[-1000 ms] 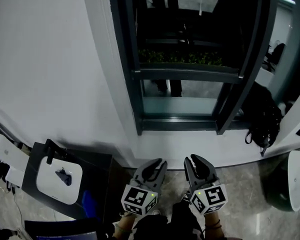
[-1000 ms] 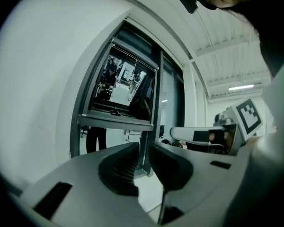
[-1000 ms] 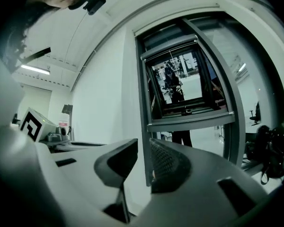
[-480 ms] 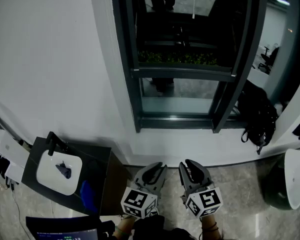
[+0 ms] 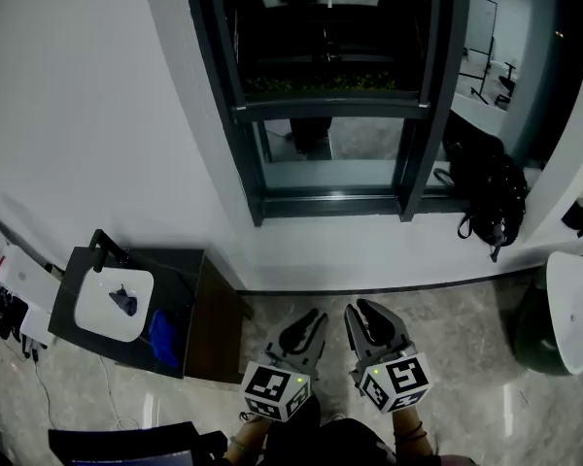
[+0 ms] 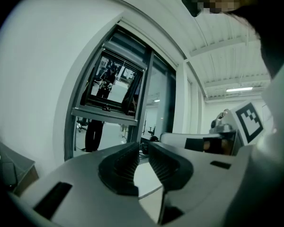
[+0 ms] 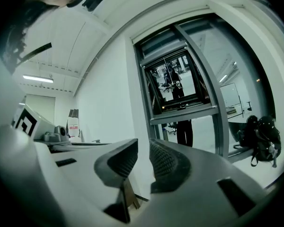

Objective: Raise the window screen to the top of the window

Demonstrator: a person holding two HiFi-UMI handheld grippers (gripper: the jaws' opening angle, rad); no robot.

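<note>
The window (image 5: 321,85) has a dark frame and is set in a white wall. A grey crossbar (image 5: 321,108) runs across it at mid height, with dark mesh or glass above and a clear pane below. Both grippers are held low over the floor, well short of the window. My left gripper (image 5: 309,320) is shut and holds nothing. My right gripper (image 5: 361,311) beside it is also shut and holds nothing. In the left gripper view the crossbar (image 6: 104,112) shows far beyond the left gripper (image 6: 143,148). In the right gripper view the crossbar (image 7: 182,111) also lies far past the right gripper (image 7: 143,145).
A black side table (image 5: 189,309) with a white device (image 5: 112,304) stands at the left under the wall. A black backpack (image 5: 486,197) rests on the white sill at the right. A white rounded object (image 5: 575,309) and a dark bin (image 5: 527,330) stand at the far right.
The head view has pulled back and turned, so the window sits higher and further left, and more floor shows. Both grippers stay shut and side by side at the bottom.
</note>
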